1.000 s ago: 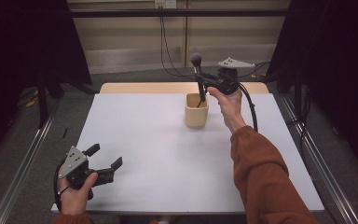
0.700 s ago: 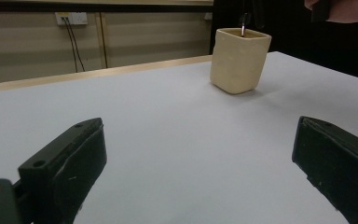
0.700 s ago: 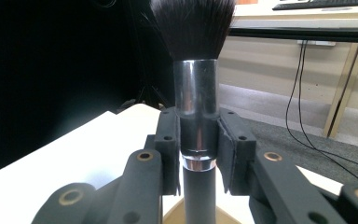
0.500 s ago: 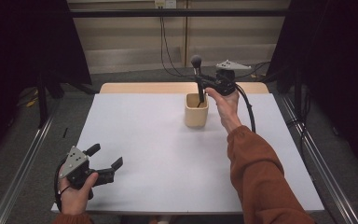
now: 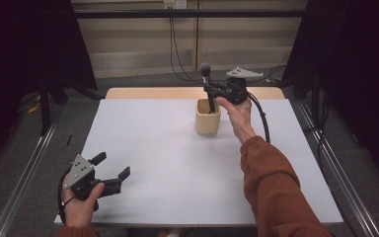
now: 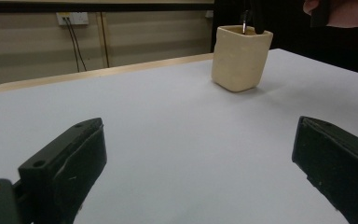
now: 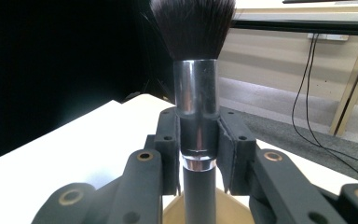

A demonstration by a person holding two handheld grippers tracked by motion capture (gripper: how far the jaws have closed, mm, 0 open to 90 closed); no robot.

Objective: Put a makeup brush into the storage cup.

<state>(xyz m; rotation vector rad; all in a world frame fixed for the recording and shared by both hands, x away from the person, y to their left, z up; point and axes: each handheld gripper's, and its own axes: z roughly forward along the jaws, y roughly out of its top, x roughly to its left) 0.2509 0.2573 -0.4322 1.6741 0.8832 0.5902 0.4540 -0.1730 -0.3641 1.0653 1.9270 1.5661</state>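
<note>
A cream square cup point(image 5: 208, 118) point(image 6: 239, 58) stands on the white table point(image 5: 177, 163) toward its far side. A makeup brush point(image 5: 207, 84) point(image 7: 196, 88) with a black handle, silver ferrule and dark bristles stands upright, bristles up, its lower end inside the cup. My right gripper point(image 5: 211, 92) point(image 7: 198, 149) is shut on the brush just below the ferrule, right above the cup. Near the table's front left corner my left gripper point(image 5: 111, 166) point(image 6: 196, 163) is held low over the table, its jaws wide apart with nothing between them.
A tan strip of tabletop point(image 5: 148, 93) runs along the far edge. Cables point(image 5: 175, 44) hang down the back wall. Metal rails point(image 5: 24, 173) flank both sides of the table. A cable point(image 5: 261, 116) trails from the right gripper over the far right of the table.
</note>
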